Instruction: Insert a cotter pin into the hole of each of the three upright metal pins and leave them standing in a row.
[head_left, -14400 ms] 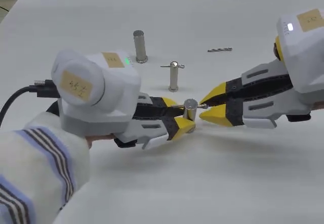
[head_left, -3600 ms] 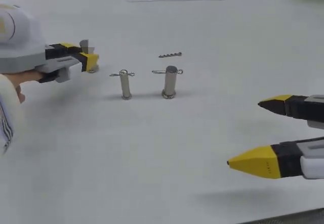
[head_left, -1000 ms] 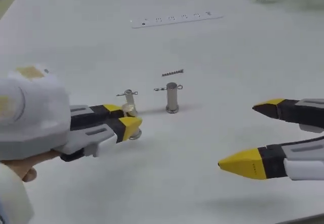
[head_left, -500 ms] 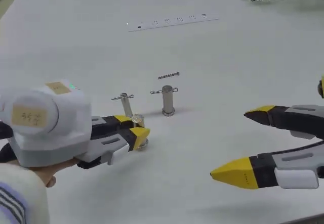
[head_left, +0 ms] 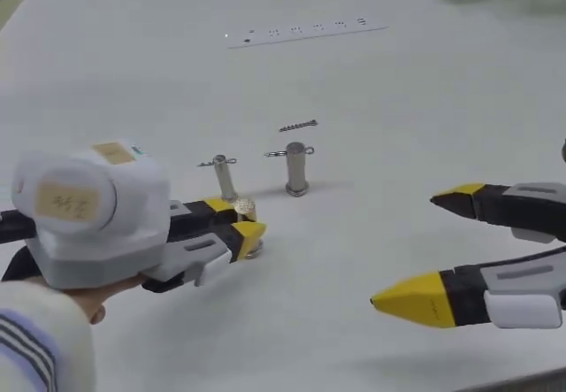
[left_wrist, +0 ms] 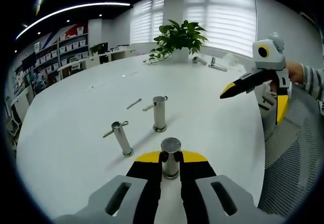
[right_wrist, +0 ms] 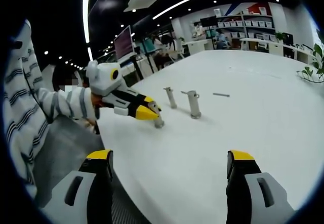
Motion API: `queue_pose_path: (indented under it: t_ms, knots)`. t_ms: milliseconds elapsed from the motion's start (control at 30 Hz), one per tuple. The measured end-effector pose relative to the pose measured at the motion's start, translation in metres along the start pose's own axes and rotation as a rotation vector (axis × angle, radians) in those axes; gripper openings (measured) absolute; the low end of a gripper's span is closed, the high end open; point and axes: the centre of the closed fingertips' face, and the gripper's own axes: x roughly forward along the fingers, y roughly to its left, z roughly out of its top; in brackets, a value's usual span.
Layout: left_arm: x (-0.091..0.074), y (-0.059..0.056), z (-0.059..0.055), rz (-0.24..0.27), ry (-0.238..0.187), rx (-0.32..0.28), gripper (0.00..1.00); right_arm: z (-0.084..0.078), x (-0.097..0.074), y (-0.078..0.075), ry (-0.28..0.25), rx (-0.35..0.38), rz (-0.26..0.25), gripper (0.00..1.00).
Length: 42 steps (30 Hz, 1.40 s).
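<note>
Metal pins stand toward the middle of the surface (head_left: 398,100). A slimmer pin (head_left: 225,176) and a thicker pin (head_left: 296,169) are upright side by side, each with a cotter pin through its head. Nearer the near edge, the left claw (head_left: 237,219) pinches a third pin (left_wrist: 170,158) upright. A loose cotter pin (head_left: 298,126) lies just beyond, toward the far edge. The right claw (head_left: 403,250) hovers spread wide near the near right corner.

Bare metal pins (head_left: 296,169) — grey, satin sheen. White table (head_left: 354,73) — smooth, matt. Shells of left gripper (head_left: 239,219) and right gripper (head_left: 403,250): smooth plastic. Striped sleeve (head_left: 35,352): soft cloth.
</note>
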Motion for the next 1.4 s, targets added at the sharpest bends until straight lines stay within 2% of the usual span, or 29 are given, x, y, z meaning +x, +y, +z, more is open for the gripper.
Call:
queue_pose_path:
  t_ms: [133,467,600,700,733,800,933,1167,1233,1333,1400]
  knots:
    - [-0.001,0.000,-0.001,0.004,0.001,-0.017,0.11,-0.002,0.001,0.001,0.001,0.006,-0.001,0.94]
    - [-0.001,0.000,-0.001,0.012,0.008,-0.016,0.12,-0.001,0.002,0.004,0.004,0.002,0.002,0.94]
    - [-0.002,0.000,-0.001,0.021,0.003,-0.003,0.12,0.000,0.002,0.004,-0.002,0.003,0.000,0.94]
    - [-0.003,-0.001,0.003,0.021,-0.018,0.039,0.13,0.001,0.001,0.003,-0.001,0.001,-0.002,0.94]
    - [-0.005,-0.001,0.007,0.017,-0.039,0.050,0.16,0.001,0.001,0.003,0.000,0.002,-0.003,0.94]
    - [-0.008,-0.001,0.010,0.006,-0.045,0.030,0.25,0.000,0.000,0.003,-0.001,0.003,-0.003,0.94]
    - [-0.017,0.000,0.011,0.004,-0.055,0.053,0.41,0.000,0.000,0.003,0.000,0.008,-0.003,0.94]
    - [-0.034,-0.001,-0.004,-0.036,-0.022,0.036,0.63,0.000,0.000,0.001,0.005,0.008,-0.002,0.94]
    - [-0.039,-0.003,-0.009,-0.044,-0.014,0.040,0.72,0.000,0.000,0.000,0.008,0.007,-0.003,0.94]
    - [-0.045,-0.007,-0.012,-0.060,-0.023,0.004,0.88,0.001,0.000,-0.001,0.007,0.012,-0.004,0.94]
    - [-0.049,-0.011,-0.012,-0.069,-0.037,0.005,0.94,0.002,-0.001,-0.002,0.005,0.018,-0.005,0.94]
